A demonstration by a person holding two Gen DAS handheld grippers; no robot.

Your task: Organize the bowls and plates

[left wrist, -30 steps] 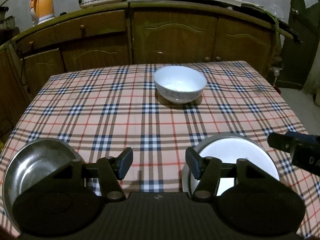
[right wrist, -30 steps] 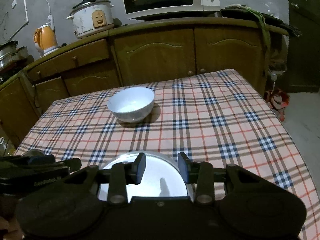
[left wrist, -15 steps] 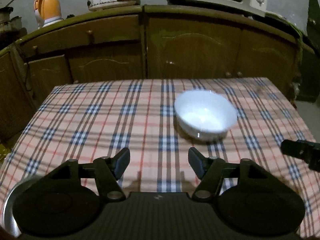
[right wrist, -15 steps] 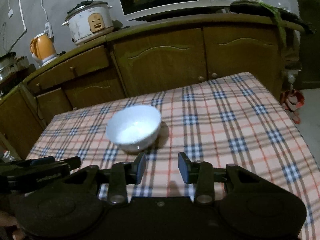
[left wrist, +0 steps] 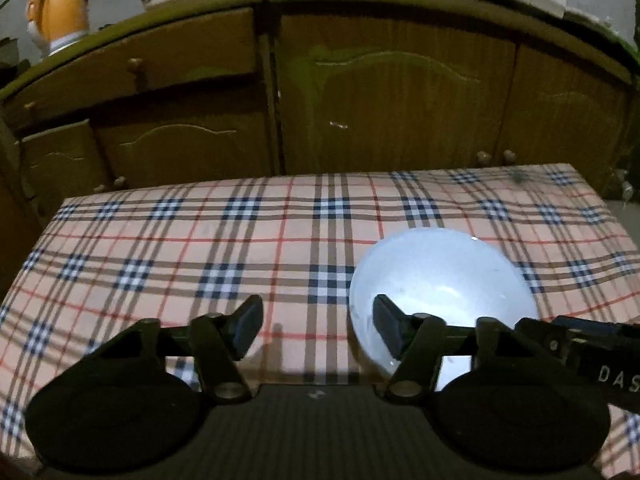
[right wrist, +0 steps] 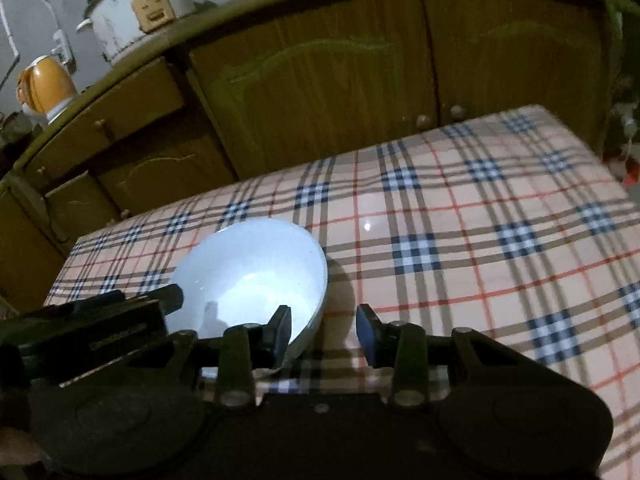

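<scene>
A white bowl [left wrist: 440,280] stands upright on the plaid tablecloth [left wrist: 200,240]. My left gripper [left wrist: 316,324] straddles the bowl's left rim: its right finger [left wrist: 386,326] is over the bowl's inside, and its left finger is over the cloth. The jaws are closing but do not press on the rim. In the right wrist view, my right gripper [right wrist: 324,330] straddles the right rim of the bowl [right wrist: 248,276]. One finger [right wrist: 282,328] is inside and the other outside, with gaps on both sides. The left gripper's body [right wrist: 100,328] shows at the bowl's left.
Brown wooden cabinets [left wrist: 400,100] run close behind the table's far edge. A rice cooker [right wrist: 136,12] and an orange kettle [right wrist: 44,84] stand on the counter. Bare cloth [right wrist: 500,240] stretches to the right of the bowl.
Both grippers have moved forward across the table to the white bowl. The metal bowl and the white plate near the front edge have dropped out of view. The left jaws have narrowed a little.
</scene>
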